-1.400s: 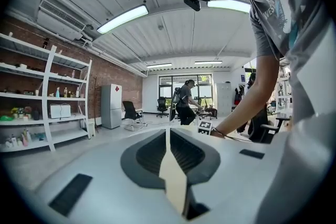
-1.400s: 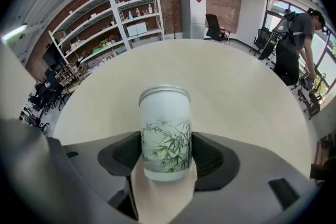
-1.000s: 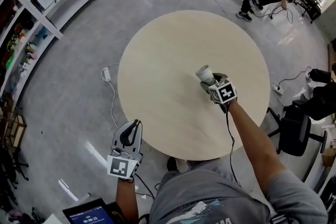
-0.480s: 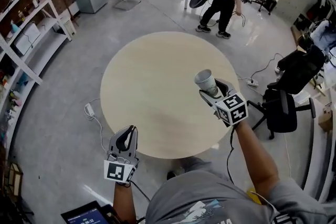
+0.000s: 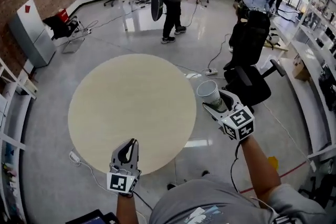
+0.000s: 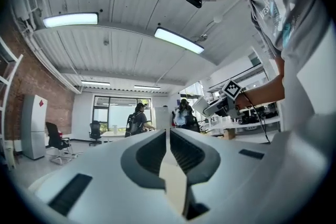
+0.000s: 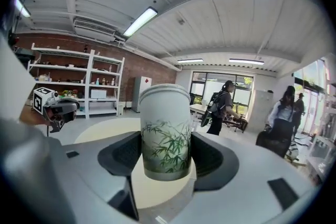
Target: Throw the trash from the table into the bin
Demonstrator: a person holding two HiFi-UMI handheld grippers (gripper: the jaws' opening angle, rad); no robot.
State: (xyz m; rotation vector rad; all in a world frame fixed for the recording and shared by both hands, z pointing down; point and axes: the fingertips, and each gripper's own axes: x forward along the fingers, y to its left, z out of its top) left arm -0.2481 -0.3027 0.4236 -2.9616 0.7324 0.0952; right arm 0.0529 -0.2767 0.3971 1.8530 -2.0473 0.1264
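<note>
Clamps a paper cup (image 5: 208, 93) in right gripper (image 5: 214, 106), past the tabletop (image 5: 105, 107) right edge. Holds left gripper (image 5: 129, 147) closed at near edge.

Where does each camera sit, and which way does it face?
Head view: on the person's head, looking steeply down at the round table; shows both forearms, left gripper and right gripper holding a paper cup.
Left gripper view: on the left gripper, looking across the room past its closed jaws; the person's torso shows.
Right gripper view: on the right gripper, facing the cup between its jaws.
Shared: head and right gripper views both show cup and table.
</note>
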